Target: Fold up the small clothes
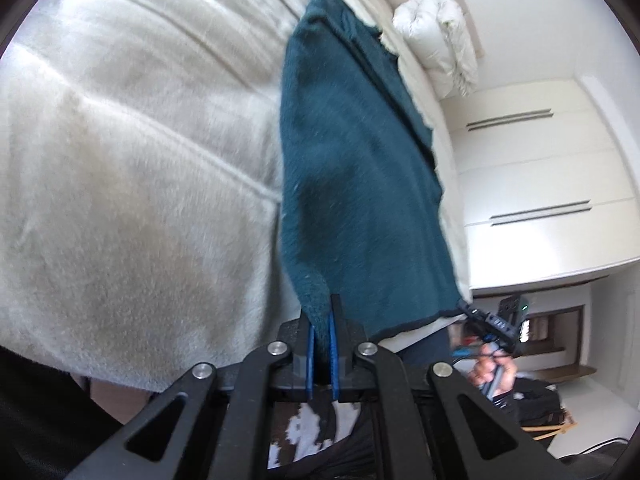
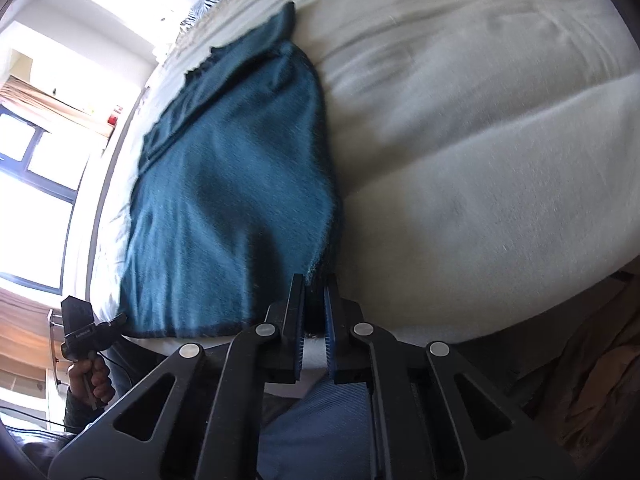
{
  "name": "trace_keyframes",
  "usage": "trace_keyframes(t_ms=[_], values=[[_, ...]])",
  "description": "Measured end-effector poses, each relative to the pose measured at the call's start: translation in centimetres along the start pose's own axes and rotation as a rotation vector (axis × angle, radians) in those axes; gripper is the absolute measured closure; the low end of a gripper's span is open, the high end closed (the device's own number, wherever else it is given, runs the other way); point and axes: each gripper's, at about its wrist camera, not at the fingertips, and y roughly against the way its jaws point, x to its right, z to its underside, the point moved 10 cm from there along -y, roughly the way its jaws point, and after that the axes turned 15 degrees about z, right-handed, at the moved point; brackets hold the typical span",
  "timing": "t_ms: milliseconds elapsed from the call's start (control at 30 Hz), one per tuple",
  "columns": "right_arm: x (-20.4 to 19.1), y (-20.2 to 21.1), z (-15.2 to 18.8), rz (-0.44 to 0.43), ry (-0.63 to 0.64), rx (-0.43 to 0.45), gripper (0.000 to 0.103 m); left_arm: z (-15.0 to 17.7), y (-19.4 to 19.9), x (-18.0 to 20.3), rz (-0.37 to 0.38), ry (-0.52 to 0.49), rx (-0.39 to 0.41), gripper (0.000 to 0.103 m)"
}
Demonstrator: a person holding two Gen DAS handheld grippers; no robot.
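1. A teal knitted garment point(image 1: 360, 168) is seen spread on a cream bed point(image 1: 132, 152), its long axis running from the near bed edge away toward 12 o'clock in both wrist views.
2. The left tool point(image 1: 322, 332) is closed on a near corner of the garment; the knit is pinched between the blue pads, and a bunched fold rises from them toward 12 o'clock.
3. The right tool point(image 2: 314, 312) is closed as well, with the dark edge of the other near corner caught between its pads at the bed edge.
4. In the left wrist view the rest of the cloth lies from 12 to 2 o'clock of the tool; in the right wrist view it lies from 10 to 12 o'clock. The hem is thus judged to be stretched between the two tools, each holding one end of it.
5. The right hand point(image 1: 490, 372) is visible at 3 o'clock of the left tool, and the left hand point(image 2: 90, 380) at 9 o'clock of the right tool, so the two are level along the hem and neither is nearer the far end.
6. The far end, with what appear to be folded-in layers, lies flat toward a white duvet roll point(image 1: 436, 40).
7. The next move is judged to turn on carrying the hem along the long axis toward 12 o'clock, both tools kept parallel so the fold lands square.
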Motion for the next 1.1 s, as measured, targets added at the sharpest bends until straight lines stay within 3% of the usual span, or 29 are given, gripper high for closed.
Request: trace_keyframes(t_ms=[433,767,1100], values=[[-3.7,3.8,-3.6,-0.16,-0.053,0.112,0.096,-4.2,2.9,3.4,0.165,0.006,0.145,0.097],[-4.3,6.8,-8.4,-0.297,-0.183,0.245,0.096,-6.4,4.5,4.5,0.226,0.016,0.215,0.097],[-6.8,8.5,-12.5,-0.349,-0.186,0.312,0.096,-7.9,5.0,4.3,0.271,0.061,0.243,0.097]])
